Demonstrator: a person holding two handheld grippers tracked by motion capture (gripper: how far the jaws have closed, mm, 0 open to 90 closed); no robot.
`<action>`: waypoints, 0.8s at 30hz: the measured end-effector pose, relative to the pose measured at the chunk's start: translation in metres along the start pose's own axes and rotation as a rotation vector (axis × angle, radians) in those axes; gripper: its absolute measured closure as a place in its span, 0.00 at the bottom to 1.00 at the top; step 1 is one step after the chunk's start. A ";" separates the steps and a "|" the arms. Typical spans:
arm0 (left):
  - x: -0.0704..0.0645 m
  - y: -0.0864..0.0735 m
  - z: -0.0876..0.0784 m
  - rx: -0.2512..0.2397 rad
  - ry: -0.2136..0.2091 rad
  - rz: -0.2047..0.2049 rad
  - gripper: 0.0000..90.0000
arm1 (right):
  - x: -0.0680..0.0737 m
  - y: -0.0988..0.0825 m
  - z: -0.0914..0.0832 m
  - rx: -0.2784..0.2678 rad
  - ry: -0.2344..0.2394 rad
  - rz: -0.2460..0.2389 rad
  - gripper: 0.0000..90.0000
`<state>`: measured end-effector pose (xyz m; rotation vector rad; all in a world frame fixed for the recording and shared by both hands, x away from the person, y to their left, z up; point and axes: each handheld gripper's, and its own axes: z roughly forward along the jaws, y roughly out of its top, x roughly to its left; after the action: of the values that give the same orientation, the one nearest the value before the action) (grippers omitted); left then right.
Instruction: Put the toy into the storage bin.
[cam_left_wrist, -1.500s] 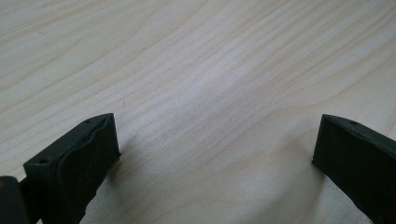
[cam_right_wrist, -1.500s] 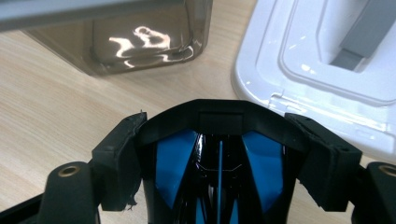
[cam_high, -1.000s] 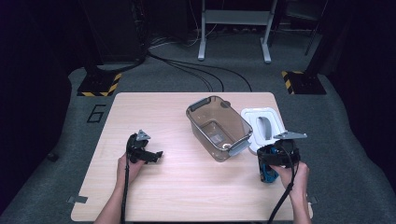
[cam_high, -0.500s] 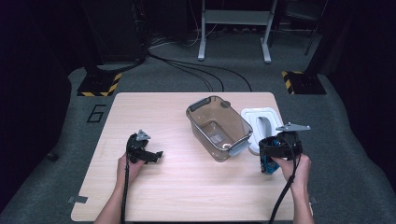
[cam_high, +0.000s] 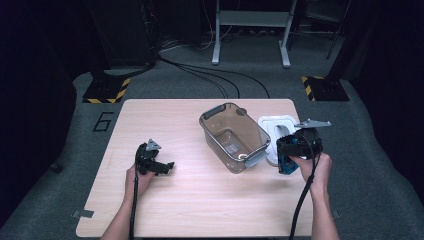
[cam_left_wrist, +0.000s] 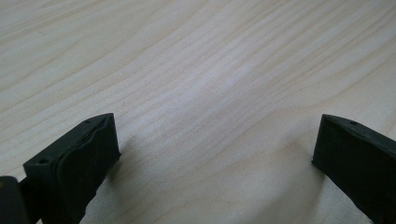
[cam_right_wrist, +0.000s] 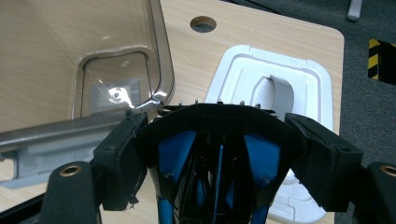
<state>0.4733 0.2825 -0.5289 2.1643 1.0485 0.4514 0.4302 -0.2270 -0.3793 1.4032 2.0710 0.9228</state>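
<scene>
Right claw (cam_high: 289, 150) pinching a black-and-blue object (cam_right_wrist: 217, 154) beside the clear bin's rim (cam_high: 260, 152), left claw (cam_high: 167, 166) spread over bare table (cam_high: 200, 200)

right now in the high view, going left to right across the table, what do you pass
left gripper, resting on the table → clear tub with grey handles → right gripper, shut on a black and blue object → white lid lies behind that gripper, so its place is unclear
</scene>
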 end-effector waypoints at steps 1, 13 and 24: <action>0.000 0.000 0.000 0.003 0.000 0.004 0.00 | 0.000 0.001 0.001 -0.001 0.001 0.004 0.27; 0.000 0.000 0.000 0.003 0.000 0.004 0.00 | -0.011 0.023 0.007 -0.014 -0.007 0.026 0.27; 0.000 0.000 0.000 0.003 0.000 0.004 0.00 | -0.011 0.042 0.009 -0.025 -0.026 0.016 0.27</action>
<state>0.4734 0.2827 -0.5287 2.1690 1.0458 0.4517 0.4667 -0.2242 -0.3537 1.4137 2.0247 0.9286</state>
